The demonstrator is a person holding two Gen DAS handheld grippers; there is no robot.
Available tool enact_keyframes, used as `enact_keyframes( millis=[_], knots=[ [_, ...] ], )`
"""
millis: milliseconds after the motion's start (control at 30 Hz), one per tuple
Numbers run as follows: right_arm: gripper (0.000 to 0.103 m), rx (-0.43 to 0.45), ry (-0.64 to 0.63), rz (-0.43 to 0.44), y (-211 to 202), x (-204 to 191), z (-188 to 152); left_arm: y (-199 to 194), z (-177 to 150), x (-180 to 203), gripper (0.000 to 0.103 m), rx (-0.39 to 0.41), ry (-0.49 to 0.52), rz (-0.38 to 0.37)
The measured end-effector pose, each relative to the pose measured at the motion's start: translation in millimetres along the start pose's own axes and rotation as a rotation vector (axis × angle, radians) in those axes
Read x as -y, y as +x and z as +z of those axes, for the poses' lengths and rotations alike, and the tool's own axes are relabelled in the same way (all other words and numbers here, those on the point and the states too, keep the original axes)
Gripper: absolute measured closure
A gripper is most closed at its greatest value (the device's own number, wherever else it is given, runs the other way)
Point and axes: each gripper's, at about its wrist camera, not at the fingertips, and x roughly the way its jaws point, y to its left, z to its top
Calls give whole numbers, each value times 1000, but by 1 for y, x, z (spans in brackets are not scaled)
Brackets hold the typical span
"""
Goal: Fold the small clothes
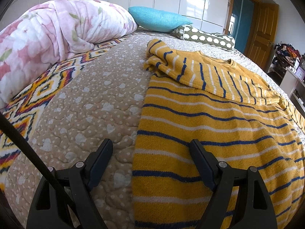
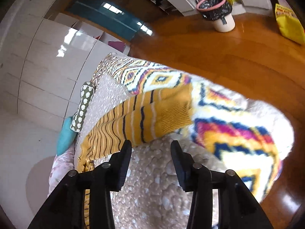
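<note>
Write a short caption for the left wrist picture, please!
Open left gripper hovers over a yellow striped sweater, one sleeve folded across, on the bed.

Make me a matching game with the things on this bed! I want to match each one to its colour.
Things:
1. sweater
2. square pillow
3. rolled-up blanket
4. long bolster

Colours:
A. pink with flowers
B. olive green with white shapes
C. mustard yellow with blue and white stripes
D. turquoise

Pairs: 1-C, 2-D, 3-A, 4-B
</note>
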Motion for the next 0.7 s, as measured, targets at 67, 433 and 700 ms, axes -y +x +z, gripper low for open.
enact_keyframes(
  millis=[67,433,700],
  knots=[
    [52,22,10,-24,16,3,5,0,0,1,21,0,0,-1],
    [93,95,-223,-178,48,-94,27,1,1,-4,21,-7,-11,-12],
    [93,-19,-522,45,78,-280,-31,1,1,-7,20,-2,-20,-32]
  ],
)
